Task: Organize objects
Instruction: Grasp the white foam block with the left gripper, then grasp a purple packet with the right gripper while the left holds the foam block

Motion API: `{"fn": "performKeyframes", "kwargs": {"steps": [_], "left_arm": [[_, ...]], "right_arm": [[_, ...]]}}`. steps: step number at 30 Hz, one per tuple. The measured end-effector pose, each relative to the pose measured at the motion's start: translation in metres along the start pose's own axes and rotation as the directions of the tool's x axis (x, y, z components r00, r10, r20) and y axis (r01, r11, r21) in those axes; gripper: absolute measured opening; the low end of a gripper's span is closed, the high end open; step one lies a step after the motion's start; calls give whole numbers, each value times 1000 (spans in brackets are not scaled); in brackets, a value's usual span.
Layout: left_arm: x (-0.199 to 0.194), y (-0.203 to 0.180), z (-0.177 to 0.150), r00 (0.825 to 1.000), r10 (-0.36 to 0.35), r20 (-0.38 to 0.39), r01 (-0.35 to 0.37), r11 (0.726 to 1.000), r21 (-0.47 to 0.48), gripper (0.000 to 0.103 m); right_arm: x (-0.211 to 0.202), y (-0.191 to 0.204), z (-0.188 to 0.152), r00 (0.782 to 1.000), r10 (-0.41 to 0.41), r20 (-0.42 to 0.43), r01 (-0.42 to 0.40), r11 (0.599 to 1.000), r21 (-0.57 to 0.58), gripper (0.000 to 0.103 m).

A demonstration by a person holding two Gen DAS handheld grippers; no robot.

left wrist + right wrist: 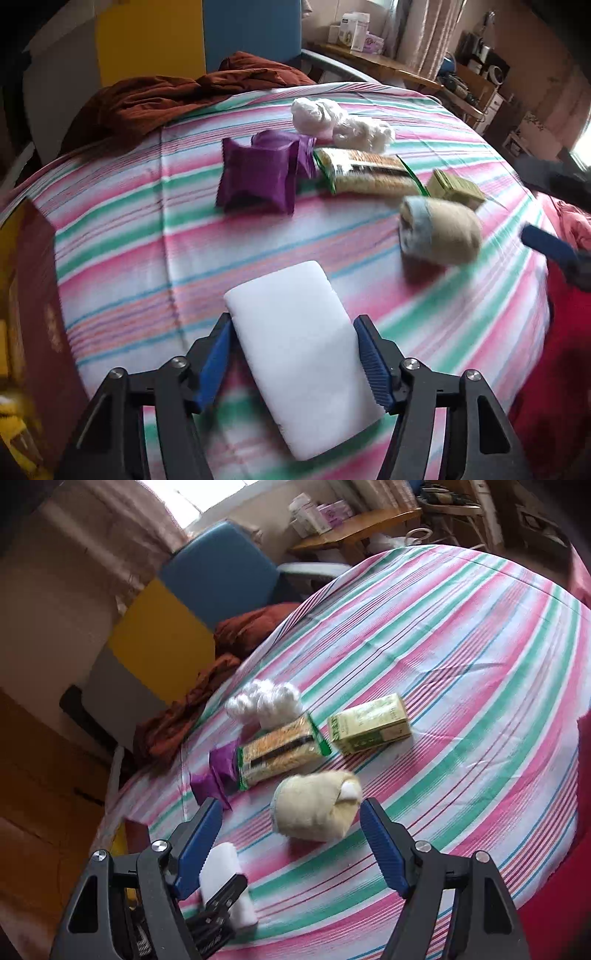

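Left gripper [291, 358] closed on a white pack [295, 350] over the striped sheet [122, 258], near end hidden below; right gripper [291, 834] wide open, empty, above blurry rolled socks [314, 805].

A rust-brown blanket [162, 99] is lying crumpled at the far edge of the striped sheet [122, 236], a blue and yellow headboard [184, 602] is standing behind, and boxes are sitting on a wooden table [354, 528].
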State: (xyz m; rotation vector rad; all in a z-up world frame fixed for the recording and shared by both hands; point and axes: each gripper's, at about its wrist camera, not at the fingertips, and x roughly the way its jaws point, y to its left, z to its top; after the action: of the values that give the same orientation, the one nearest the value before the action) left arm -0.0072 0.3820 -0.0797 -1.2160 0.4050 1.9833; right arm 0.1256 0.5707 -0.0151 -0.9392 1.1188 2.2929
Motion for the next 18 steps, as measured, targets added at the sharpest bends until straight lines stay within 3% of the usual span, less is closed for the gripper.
{"fn": "performKeyframes", "kwargs": {"steps": [5, 8, 11, 16, 18], "left_arm": [[-11, 4, -18, 999, -25, 25, 25, 1000, 9, 65], [-16, 5, -26, 998, -36, 45, 35, 999, 11, 65], [-20, 2, -34, 996, -30, 78, 28, 999, 27, 65], [-22, 1, -36, 995, -28, 101, 24, 999, 42, 65], [-21, 1, -37, 994, -28, 108, 22, 998, 53, 65]], "right_arm": [[24, 33, -7, 991, 17, -132, -39, 985, -169, 78], [38, 66, -13, 985, -18, -170, -40, 943, -330, 78], [54, 101, -16, 984, -74, -164, -14, 877, -480, 75], [84, 136, -16, 982, -147, -117, 44, 788, -615, 75], [93, 150, -20, 983, -169, -71, 74, 719, -691, 75]]}}
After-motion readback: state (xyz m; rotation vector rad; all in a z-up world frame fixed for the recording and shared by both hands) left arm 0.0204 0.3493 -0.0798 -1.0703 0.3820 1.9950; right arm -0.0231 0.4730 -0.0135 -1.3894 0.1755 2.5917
